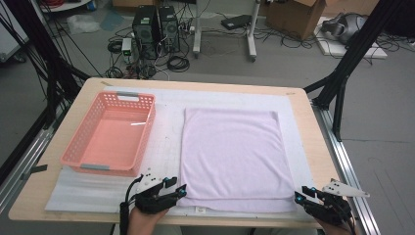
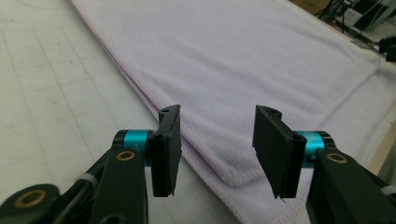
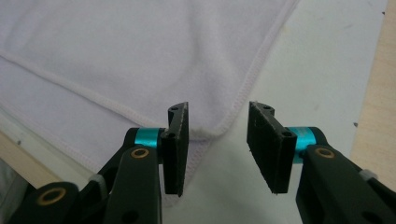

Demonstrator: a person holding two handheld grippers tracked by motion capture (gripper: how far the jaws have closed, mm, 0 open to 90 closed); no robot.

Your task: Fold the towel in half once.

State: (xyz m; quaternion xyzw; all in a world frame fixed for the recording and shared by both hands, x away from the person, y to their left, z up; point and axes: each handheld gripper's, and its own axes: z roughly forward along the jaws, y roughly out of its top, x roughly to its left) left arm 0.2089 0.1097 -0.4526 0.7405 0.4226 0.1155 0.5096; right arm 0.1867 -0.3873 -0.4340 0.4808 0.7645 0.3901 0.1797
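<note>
So the towel lies folded flat right of the basket. Your left gripper and right gripper stand spread at its near corners (nothing pinched); the next fold remains.

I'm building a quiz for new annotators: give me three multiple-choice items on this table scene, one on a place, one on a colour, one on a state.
1. Where is the basket relative to the towel?
A. left of it
B. on top of it
C. right of it
2. What colour is the basket?
A. blue
B. pink
C. green
3. How does the left tool stand?
A. shut on the towel
B. shut on the basket
C. open at the towel's near corner

Answers: 1 A, the high view shows it beside the towel's left edge. 2 B, its walls are pink. 3 C, the left gripper view shows a gap between the pads, nothing pinched.
</note>
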